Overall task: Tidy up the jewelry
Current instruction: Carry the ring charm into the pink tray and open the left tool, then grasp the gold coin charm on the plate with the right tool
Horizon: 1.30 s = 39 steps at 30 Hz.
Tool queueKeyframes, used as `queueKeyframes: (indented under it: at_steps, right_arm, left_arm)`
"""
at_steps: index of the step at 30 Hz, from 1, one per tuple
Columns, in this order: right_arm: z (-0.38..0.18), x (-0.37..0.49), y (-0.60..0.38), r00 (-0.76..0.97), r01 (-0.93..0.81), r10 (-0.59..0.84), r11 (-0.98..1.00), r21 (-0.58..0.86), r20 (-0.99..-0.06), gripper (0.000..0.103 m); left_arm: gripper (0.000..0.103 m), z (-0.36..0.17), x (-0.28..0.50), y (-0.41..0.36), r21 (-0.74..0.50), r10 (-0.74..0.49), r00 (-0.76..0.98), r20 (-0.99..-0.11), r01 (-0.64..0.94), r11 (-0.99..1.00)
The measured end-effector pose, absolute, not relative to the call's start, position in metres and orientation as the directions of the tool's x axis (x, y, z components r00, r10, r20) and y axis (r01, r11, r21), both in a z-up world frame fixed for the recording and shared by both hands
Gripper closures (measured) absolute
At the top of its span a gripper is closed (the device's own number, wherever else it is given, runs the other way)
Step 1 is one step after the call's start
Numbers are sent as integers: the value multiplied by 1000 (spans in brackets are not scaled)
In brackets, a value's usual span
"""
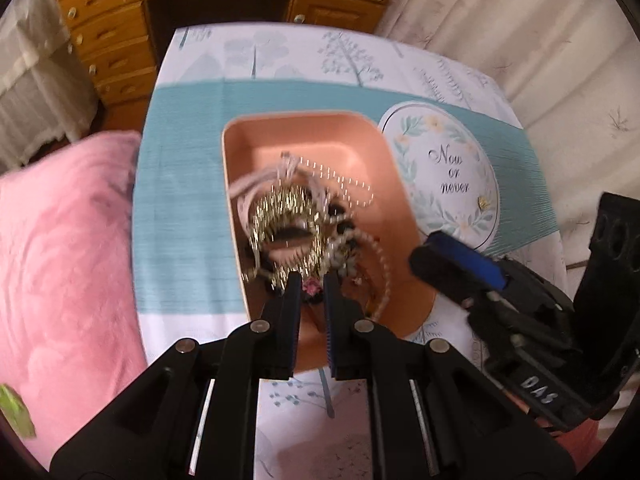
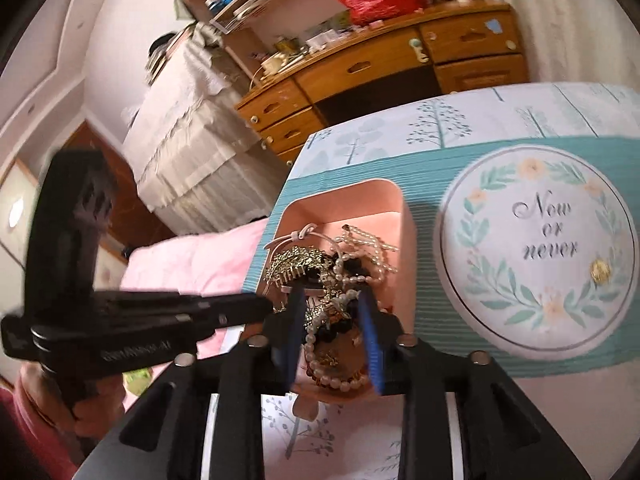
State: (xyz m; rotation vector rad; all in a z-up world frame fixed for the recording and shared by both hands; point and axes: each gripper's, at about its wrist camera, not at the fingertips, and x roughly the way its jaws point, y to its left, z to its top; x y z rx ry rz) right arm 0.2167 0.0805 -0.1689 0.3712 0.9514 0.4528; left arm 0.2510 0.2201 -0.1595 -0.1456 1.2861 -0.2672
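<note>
I have both tools over the near end of the pink tray (image 1: 320, 136), which sits on the patterned tabletop (image 1: 188, 184) with a round white box (image 1: 444, 176) marked "Now or never" just to its right. The jewelry (image 1: 296, 224) lies heaped in the tray: a gold fringed piece (image 1: 280, 208), white cords, dark beads and pearl strands (image 2: 360, 248) tangled together. My left tool (image 1: 312, 280) has its jaws drawn close with only a narrow gap; something small and pink shows between the tips, but the blur leaves me unable to tell whether it is gripped. My right tool (image 2: 332, 308) stands open, its blue-padded fingers (image 2: 370, 332) spread on either side of a string of pearls and dark beads at the tray's near end. A pink blanket (image 1: 68, 240) lies left of the tabletop, and a wooden dresser (image 1: 120, 40) stands at the far side.
</note>
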Motion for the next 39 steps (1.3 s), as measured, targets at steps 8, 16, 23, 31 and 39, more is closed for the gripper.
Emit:
queueKeyframes:
  at_steps: [8, 16, 23, 31, 39]
  right_arm:
    - [-168, 212, 37, 558, -96, 395, 904, 416, -730, 47]
    - [-185, 225, -10, 580, 64, 91, 986, 157, -810, 47]
    - [-204, 243, -32, 548, 126, -56, 992, 16, -835, 47]
    - [-220, 261, -43, 528, 116, -71, 993, -11, -846, 62]
    - [-228, 270, -54, 506, 148, -47, 988, 33, -861, 78]
  left_arm:
    - [25, -159, 239, 211, -218, -236, 309, -922, 92, 972]
    - [25, -152, 232, 211, -120, -107, 380, -919, -12, 993]
    - [25, -150, 225, 217, -125, -72, 396, -915, -110, 986]
    - [25, -153, 217, 214, -136, -42, 396, -917, -210, 968]
    - [25, -164, 212, 213, -131, -26, 373, -927, -258, 957]
